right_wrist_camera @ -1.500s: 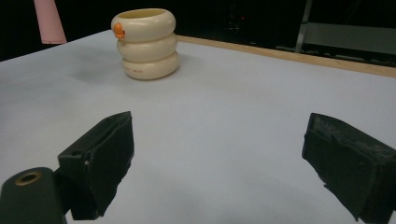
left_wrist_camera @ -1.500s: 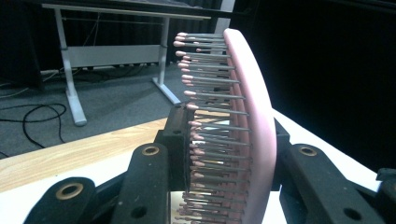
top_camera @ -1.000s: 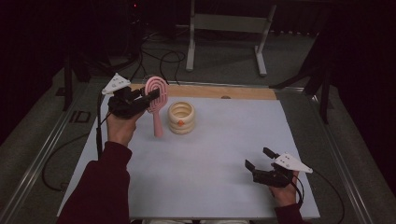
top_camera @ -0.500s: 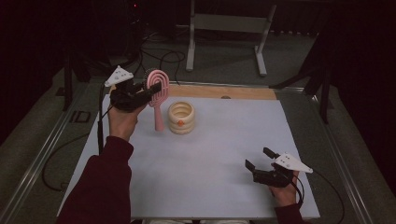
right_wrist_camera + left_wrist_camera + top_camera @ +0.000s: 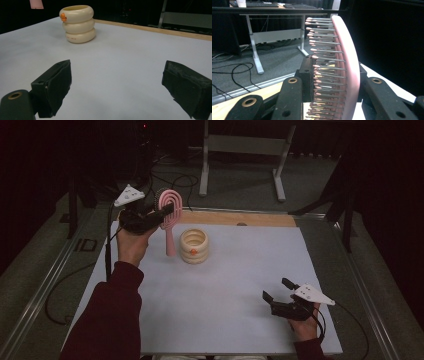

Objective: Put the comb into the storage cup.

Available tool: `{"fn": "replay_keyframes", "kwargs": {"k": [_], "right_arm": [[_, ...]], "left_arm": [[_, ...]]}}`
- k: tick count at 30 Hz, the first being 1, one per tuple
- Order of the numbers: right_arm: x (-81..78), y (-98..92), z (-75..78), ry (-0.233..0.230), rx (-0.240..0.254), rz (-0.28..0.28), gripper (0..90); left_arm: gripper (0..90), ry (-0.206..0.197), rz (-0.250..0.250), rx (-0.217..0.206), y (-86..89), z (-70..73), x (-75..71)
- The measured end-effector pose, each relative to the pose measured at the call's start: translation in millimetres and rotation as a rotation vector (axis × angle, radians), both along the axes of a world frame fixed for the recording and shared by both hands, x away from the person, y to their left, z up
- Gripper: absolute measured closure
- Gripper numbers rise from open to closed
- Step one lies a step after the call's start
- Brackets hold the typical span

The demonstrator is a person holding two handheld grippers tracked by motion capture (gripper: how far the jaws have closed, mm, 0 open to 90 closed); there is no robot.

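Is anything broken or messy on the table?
Nothing looks broken or spilled. The left gripper holds the pink hairbrush upright by its head, handle hanging down beside the cream ringed holder, which stands straight. The right gripper waits open.

— What is your left arm doing?
— I'm raising my left gripper (image 5: 167, 212) at the far left of the table, sleeve reaching forward, jaws clamping.
— And the right?
— I'm resting my right gripper (image 5: 280, 290) low near me, jaws gaping wide; the hand itself is probably curling underneath.
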State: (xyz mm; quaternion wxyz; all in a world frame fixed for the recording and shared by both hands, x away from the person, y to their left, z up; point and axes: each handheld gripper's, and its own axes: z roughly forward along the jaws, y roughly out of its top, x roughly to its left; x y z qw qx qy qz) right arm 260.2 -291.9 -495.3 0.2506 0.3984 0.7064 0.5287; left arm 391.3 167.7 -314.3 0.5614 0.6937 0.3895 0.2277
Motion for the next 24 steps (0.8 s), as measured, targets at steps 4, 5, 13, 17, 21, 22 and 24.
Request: {"fn": "replay_keyframes", "kwargs": {"k": [4, 5, 13, 17, 21, 22, 24], "right_arm": [[-0.1, -0.1, 0.0, 0.001, 0.001, 0.001, 9.2], [-0.1, -0.1, 0.0, 0.001, 0.001, 0.001, 9.2], [0.0, 0.3, -0.3, 0.0, 0.0, 0.004, 9.2], [-0.1, 0.0, -0.2, 0.003, 0.003, 0.004, 9.2], [0.1, 0.0, -0.5, 0.002, 0.002, 0.007, 9.2], [0.2, 0.1, -0.6, 0.003, 0.003, 0.008, 9.2], [0.0, 0.3, -0.5, 0.004, 0.003, 0.008, 9.2]], "left_arm": [[64.7, 0.002, 0.005, 0.001, -0.2, 0.8, 3.4], [64.7, 0.002, 0.005, 0.001, -0.2, 0.8, 3.4], [64.7, 0.001, 0.01, -0.001, -2.4, 4.1, 8.0], [64.7, 0.001, 0.012, 0.0, -4.8, 5.0, 10.3], [64.7, -0.002, 0.011, -0.004, -6.6, 5.7, 11.5], [64.7, -0.002, 0.009, -0.004, -7.4, 5.9, 11.9], [64.7, -0.003, 0.009, -0.005, -8.8, 6.1, 12.3]]}}
